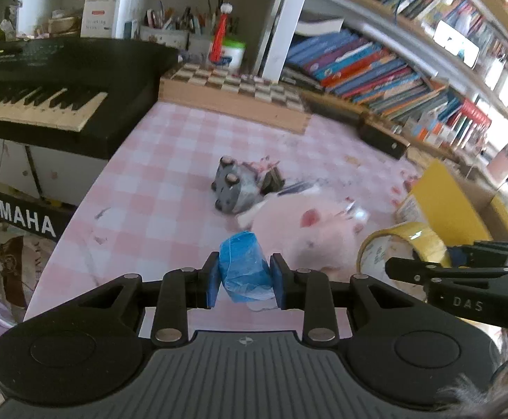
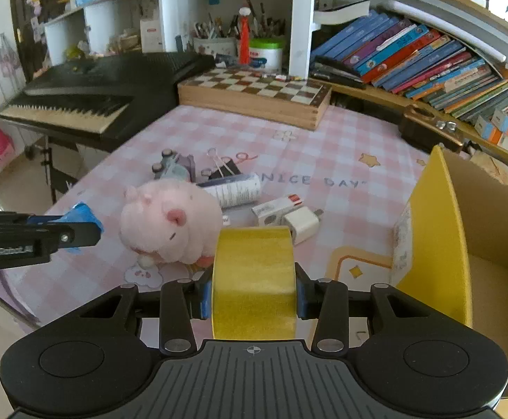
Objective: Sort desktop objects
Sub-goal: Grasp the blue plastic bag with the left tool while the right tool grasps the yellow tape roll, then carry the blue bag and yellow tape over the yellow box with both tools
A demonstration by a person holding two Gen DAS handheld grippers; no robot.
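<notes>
My left gripper [image 1: 244, 279] is shut on a small blue wrapped roll [image 1: 245, 269], held just above the pink checked tablecloth [image 1: 156, 174]. My right gripper [image 2: 252, 295] is shut on a wide yellow tape roll [image 2: 254, 279], its pads pressing both flat sides. In the left wrist view that tape roll [image 1: 404, 244] and the right gripper [image 1: 463, 272] show at the right edge. A pink plush toy [image 2: 170, 223] lies between the two grippers. Behind it lie a grey toy car [image 1: 231, 188], a binder clip [image 2: 224, 171], a white printed tube [image 2: 233, 190], a small white box [image 2: 276, 209] and a white charger plug [image 2: 303, 225].
An open cardboard box with yellow flaps [image 2: 442, 237] stands at the table's right. A wooden chessboard box [image 2: 254, 97] lies at the back, a Yamaha keyboard [image 2: 79, 104] to the left, and bookshelves [image 2: 428, 52] to the right. The table's left edge drops to the floor.
</notes>
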